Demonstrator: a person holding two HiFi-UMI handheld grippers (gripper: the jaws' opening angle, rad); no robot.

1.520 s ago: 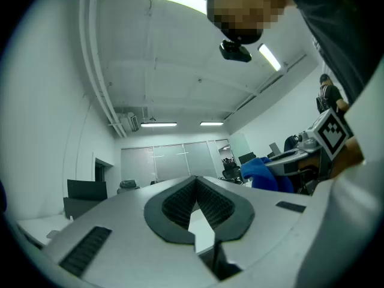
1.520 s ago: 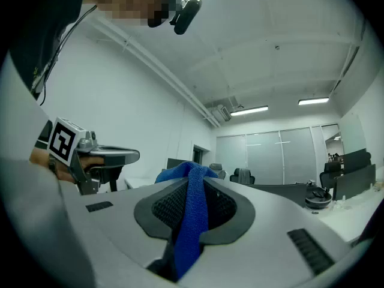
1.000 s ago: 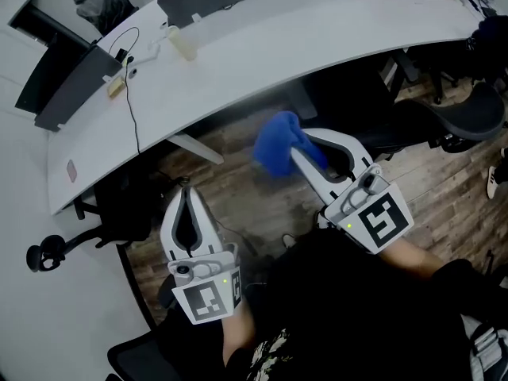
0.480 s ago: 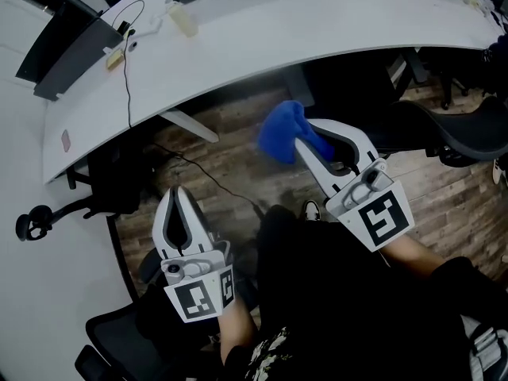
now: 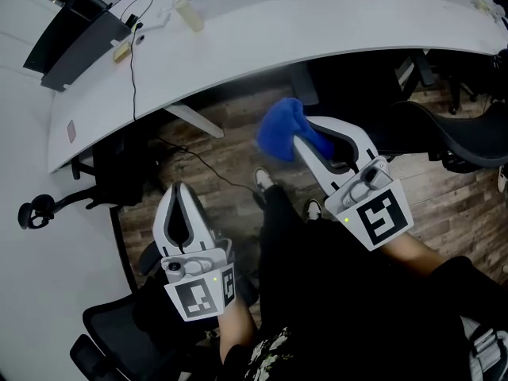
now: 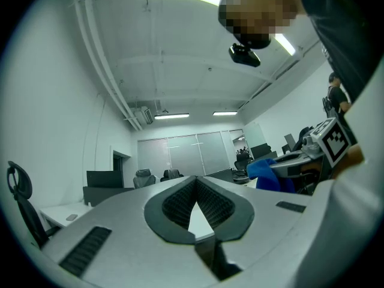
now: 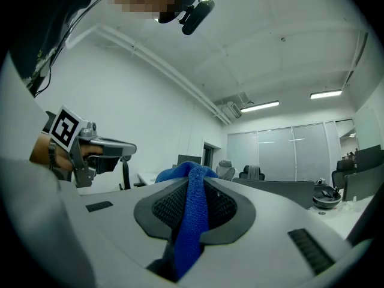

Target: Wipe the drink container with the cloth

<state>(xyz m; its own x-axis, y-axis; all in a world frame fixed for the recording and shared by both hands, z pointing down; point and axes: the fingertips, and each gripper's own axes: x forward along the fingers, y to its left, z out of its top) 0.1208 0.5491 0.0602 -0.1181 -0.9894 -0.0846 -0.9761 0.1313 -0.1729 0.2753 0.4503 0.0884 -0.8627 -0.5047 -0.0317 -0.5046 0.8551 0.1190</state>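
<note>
A: Biggest thing in sight?

B: Curved white desk (image 5: 317, 22), sweeping across the top of the head view. Beneath and in front of it, wooden floor (image 5: 230, 153).

A: Anything on the desk?

B: Toward its left end, a dark flat panel (image 5: 75, 50). Beside that, a thin black cable (image 5: 132, 78) trailing over the front edge. Close by, a small pale object (image 5: 188, 13), too small to identify.

A: Around the person?

B: Black office chair (image 5: 468, 129) at the right, tucked partly under the desk. Another black chair (image 5: 111, 336) at the lower left. Between the two grippers, a leg (image 5: 282, 221) in dark trousers, stretched forward, with a shoe (image 5: 262, 179) on the floor.

A: And the right gripper (image 5: 305, 136)?

B: Held level above the floor, short of the desk edge and pointing toward it. Clamped on the blue cloth (image 5: 278, 129). One band of fabric pinched between the ribbed jaws, running back down the gap. The rest bunched in a lump beyond the tips.

A: The left gripper (image 5: 179, 193)?

B: Lower left in the head view, well apart from the right one, also level over the floor. Closed all the way, jaw tips meeting, nothing caught between them.
</note>
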